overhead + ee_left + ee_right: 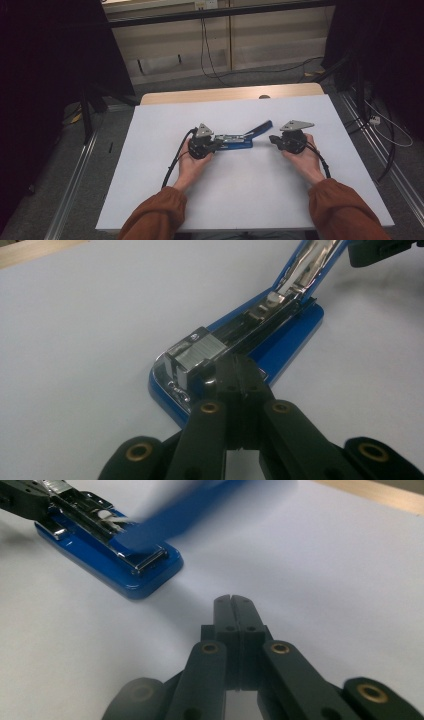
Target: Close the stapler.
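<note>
While a person's two hands rest on the white table [150, 165] in the high view, each holds a gripper, and a blue stapler [239, 140] lies between them, directly ahead of the left gripper [216, 143] and a little off the tips of the right gripper [272, 139]. Seen along its own jaws, the left gripper [243, 371] has them pressed fully together with no gap, and nothing sits between them; the joined tips lie against the near end of the stapler [240, 340], beside its metal staple block, though whether they press on it or merely touch cannot be told. From there the stapler's blue base runs away from the jaws, and its top arm is swung up and open, rising toward the far end, with the silver staple channel exposed along the base. In the right gripper view, the right gripper [234, 600] also has its jaws shut flat against each other, holding nothing, the tips over bare table and clear of the stapler [115, 560], which lies ahead and to the left of them. The raised blue arm shows there as a blurred streak above the base. Beyond the stapler in that view, the dark jaws of the other gripper meet its far end. Orange-brown sleeves [345, 210] cover both forearms, and a black cable trails from each gripper.
</note>
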`<state>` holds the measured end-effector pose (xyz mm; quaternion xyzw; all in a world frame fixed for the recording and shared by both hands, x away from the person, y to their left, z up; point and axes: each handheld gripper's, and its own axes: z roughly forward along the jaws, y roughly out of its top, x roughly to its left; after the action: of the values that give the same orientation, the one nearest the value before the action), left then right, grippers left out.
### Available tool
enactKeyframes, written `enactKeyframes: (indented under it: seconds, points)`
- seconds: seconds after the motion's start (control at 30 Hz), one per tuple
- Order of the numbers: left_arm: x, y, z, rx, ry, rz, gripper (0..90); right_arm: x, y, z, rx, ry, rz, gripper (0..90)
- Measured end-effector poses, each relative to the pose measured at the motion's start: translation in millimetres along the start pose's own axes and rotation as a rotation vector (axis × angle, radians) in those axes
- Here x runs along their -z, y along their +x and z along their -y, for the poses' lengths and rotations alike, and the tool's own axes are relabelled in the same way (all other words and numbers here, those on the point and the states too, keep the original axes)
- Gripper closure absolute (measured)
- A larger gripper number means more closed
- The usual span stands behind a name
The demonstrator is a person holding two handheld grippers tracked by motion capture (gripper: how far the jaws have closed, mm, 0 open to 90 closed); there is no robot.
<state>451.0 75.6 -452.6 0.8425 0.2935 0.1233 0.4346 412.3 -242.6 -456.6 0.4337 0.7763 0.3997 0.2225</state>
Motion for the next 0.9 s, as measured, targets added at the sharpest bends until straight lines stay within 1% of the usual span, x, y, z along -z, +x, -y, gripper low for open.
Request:
enactKeyframes:
  seconds: [0.07, 0.1, 0.17, 0.2, 0.23, 0.3, 0.37, 0.4, 0.43, 0.47, 0.5, 0.6, 0.67, 0.7, 0.73, 0.8, 0.9]
  points:
    - [0.0, 0.1, 0.0, -0.001, 0.000, 0.001, 90.0, 0.4, -0.1, -0.5, -0.002, -0.010, -0.002, 90.0]
    - [0.1, -0.3, 0.3, 0.008, -0.001, 0.007, 90.0, 0.9, 0.2, -0.7, -0.004, -0.015, -0.002, 90.0]
    - [0.3, -0.2, 0.1, -0.008, 0.001, -0.005, 90.0, 1.5, 0.4, -1.3, -0.008, -0.036, -0.009, 90.0]
    - [0.0, -0.3, 0.4, 0.002, -0.002, -0.001, 90.0, 2.0, 0.7, -1.8, -0.012, -0.046, -0.014, 90.0]
    - [-0.1, -0.4, 0.6, 0.003, -0.005, -0.001, 90.0, 2.6, 1.1, -2.3, -0.015, -0.057, -0.020, 90.0]
    - [0.0, -0.1, 0.6, -0.007, -0.004, -0.002, 90.0, 3.7, 2.3, -3.4, -0.026, -0.080, -0.037, 90.0]
    - [0.1, 0.6, 1.0, -0.005, -0.007, 0.001, 90.0, 4.3, 3.2, -4.3, -0.025, -0.096, -0.047, 90.0]
    - [0.3, 1.3, 1.5, -0.016, -0.013, -0.004, 90.0, 4.6, 3.5, -4.4, -0.027, -0.102, -0.051, 90.0]
    - [0.3, 1.7, 2.1, -0.015, -0.015, 0.003, 90.0, 4.6, 3.8, -4.4, -0.031, -0.104, -0.056, 90.0]
    - [0.0, 1.7, 2.7, -0.005, -0.020, 0.011, 90.0, 4.7, 4.1, -4.2, -0.035, -0.108, -0.061, 89.8]
    - [0.0, 1.7, 2.7, 0.003, -0.021, 0.016, 90.0, 4.8, 4.3, -4.2, -0.037, -0.114, -0.066, 88.6]
    - [0.2, 2.0, 2.7, 0.008, -0.021, 0.019, 89.2, 6.0, 5.0, -4.8, -0.045, -0.123, -0.067, 84.9]
    - [0.7, 1.7, 2.5, 0.000, -0.017, 0.020, 87.8, 6.9, 5.0, -5.0, -0.052, -0.129, -0.078, 83.7]
    - [0.8, 0.5, 2.7, 0.008, -0.022, 0.024, 87.0, 7.3, 5.0, -5.1, -0.054, -0.134, -0.079, 82.3]
    - [1.3, -0.1, 3.1, 0.005, -0.017, 0.026, 86.4, 7.7, 4.8, -5.2, -0.058, -0.137, -0.082, 80.7]
    - [2.0, -1.8, 3.7, 0.010, -0.023, 0.030, 84.9, 8.4, 5.1, -5.0, -0.055, -0.141, -0.087, 79.8]
    - [5.4, -2.7, 3.2, 0.004, -0.023, 0.031, 82.1, 9.4, 6.1, -5.4, -0.063, -0.150, -0.093, 73.1]
